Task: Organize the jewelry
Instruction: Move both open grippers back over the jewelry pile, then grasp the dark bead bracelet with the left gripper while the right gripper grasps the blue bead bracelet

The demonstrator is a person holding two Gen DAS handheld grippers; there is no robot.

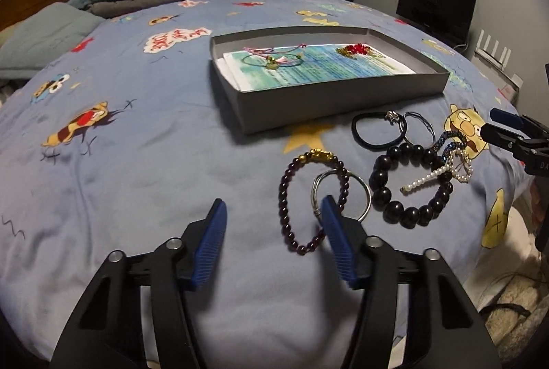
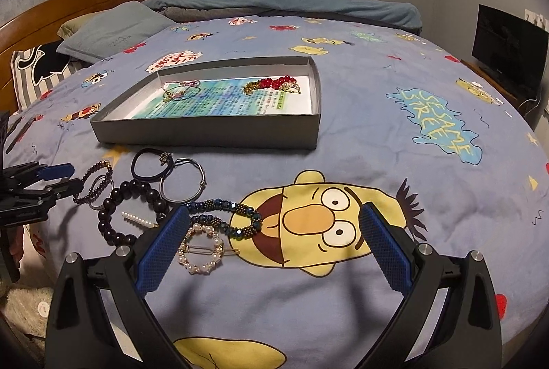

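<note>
My left gripper (image 1: pixel 274 225) hovers low over the bedspread, open. A dark garnet bracelet (image 1: pixel 286 194) with a gold charm lies partly between its fingers, untouched, and its right finger covers part of a silver ring (image 1: pixel 363 187). My right gripper (image 2: pixel 274 231) is wide open. A blue beaded bracelet (image 2: pixel 240 207) and a round pearl hair clip (image 2: pixel 202 252) lie between its fingers, close to the left one. A black large-bead bracelet (image 1: pixel 381 194) and a black hair tie (image 1: pixel 360 135) lie nearby. The grey box (image 1: pixel 343 101) beyond holds red beads (image 1: pixel 355 49) and cord bracelets (image 1: pixel 271 57).
Everything lies on a blue cartoon bedspread (image 2: pixel 394 163). Pillows (image 2: pixel 113 29) and a wooden headboard (image 2: pixel 68 2) are at the far left, and a folded blanket (image 2: pixel 291 3) runs along the far edge. A dark screen (image 2: pixel 507 43) stands off the bed to the right.
</note>
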